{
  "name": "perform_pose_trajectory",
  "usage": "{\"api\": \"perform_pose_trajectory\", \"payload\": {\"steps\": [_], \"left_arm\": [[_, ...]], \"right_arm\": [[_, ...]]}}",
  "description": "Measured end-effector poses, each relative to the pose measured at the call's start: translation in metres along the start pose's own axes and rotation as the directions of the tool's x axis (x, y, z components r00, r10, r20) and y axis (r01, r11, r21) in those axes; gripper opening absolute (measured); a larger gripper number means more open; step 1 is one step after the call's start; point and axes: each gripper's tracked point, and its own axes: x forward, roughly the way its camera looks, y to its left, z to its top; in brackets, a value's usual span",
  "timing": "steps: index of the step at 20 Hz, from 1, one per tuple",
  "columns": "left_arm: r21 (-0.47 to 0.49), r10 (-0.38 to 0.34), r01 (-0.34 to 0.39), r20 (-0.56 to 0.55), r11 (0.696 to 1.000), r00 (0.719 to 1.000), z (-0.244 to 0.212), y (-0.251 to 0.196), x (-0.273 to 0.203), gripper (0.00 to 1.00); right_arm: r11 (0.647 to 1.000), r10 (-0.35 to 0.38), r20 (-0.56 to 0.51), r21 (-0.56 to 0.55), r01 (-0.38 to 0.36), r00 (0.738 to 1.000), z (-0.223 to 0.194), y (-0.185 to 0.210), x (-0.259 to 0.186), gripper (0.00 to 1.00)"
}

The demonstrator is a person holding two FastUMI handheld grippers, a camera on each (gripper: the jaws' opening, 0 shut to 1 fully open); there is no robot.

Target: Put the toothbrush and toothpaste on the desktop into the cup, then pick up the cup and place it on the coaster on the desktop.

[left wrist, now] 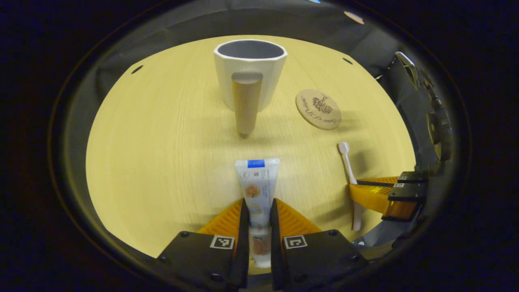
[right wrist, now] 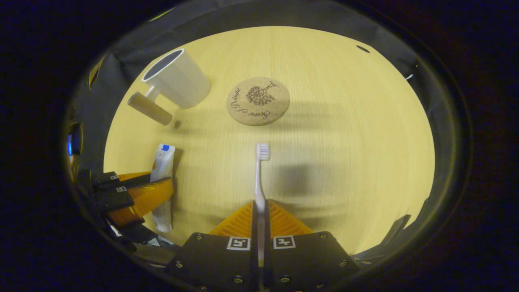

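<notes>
Standing upright on the desktop (left wrist: 154,162), the cup (left wrist: 250,73) shows a bare interior. Just right of the cup lies the coaster (left wrist: 318,109). Nearer than the cup, the left gripper (left wrist: 258,213) clamps its 2 fingers on the toothpaste (left wrist: 256,186); the right gripper (right wrist: 259,211) pinches the toothbrush (right wrist: 260,178).

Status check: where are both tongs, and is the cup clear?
Left tongs shut on toothpaste. Right tongs shut on toothbrush. Cup upright, empty, beside coaster. Nothing blocking.
</notes>
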Motion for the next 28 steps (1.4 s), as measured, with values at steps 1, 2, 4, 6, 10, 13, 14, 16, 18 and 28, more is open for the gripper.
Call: {"api": "perform_pose_trajectory", "payload": {"steps": [1,2,4,6,10,13,14,16,18,28], "left_arm": [[-0.012,-0.005,0.005,0.019,1.0,1.0,0.002,0.001,-0.003,0.3],[-0.023,-0.009,0.01,0.036,1.0,0.999,0.003,0.001,-0.006,0.29],[-0.049,-0.019,0.022,0.076,0.999,0.997,0.008,0.002,-0.016,0.29],[-0.062,-0.016,0.023,0.117,0.998,0.993,0.013,0.005,-0.024,0.29],[-0.066,-0.01,0.024,0.207,0.998,0.978,0.024,0.012,-0.048,0.3],[-0.089,-0.001,0.028,0.287,0.996,0.958,0.04,0.019,-0.059,0.19],[-0.097,-0.006,0.037,0.298,0.995,0.955,0.042,0.021,-0.063,0.18],[-0.12,0.006,0.035,0.329,0.992,0.944,0.039,0.027,-0.07,0.19],[-0.13,0.013,0.038,0.377,0.991,0.926,0.044,0.036,-0.082,0.19],[-0.113,0.041,0.045,0.658,0.993,0.752,0.093,0.089,-0.161,0.19]], "right_arm": [[1.0,0.007,0.027,0.001,-0.007,1.0,0.004,0.001,-0.005,0.06],[1.0,0.013,0.046,0.002,-0.013,0.999,0.008,0.002,-0.009,0.06],[0.999,0.032,0.095,0.002,-0.033,0.995,0.017,0.004,-0.019,0.06],[0.998,0.061,0.148,-0.003,-0.061,0.987,0.027,0.009,-0.03,0.06],[0.996,0.088,0.247,-0.022,-0.085,0.965,0.046,0.015,-0.049,0.06],[0.994,0.11,0.305,-0.04,-0.103,0.946,0.057,0.022,-0.063,0.06],[0.993,0.116,0.32,-0.046,-0.107,0.94,0.061,0.023,-0.067,0.06],[0.993,0.119,0.35,-0.066,-0.102,0.929,0.067,0.025,-0.075,0.06],[0.992,0.12,0.386,-0.083,-0.095,0.915,0.074,0.025,-0.083,0.06],[0.985,0.167,0.556,-0.124,-0.118,0.814,0.123,0.027,-0.127,0.06]]}}
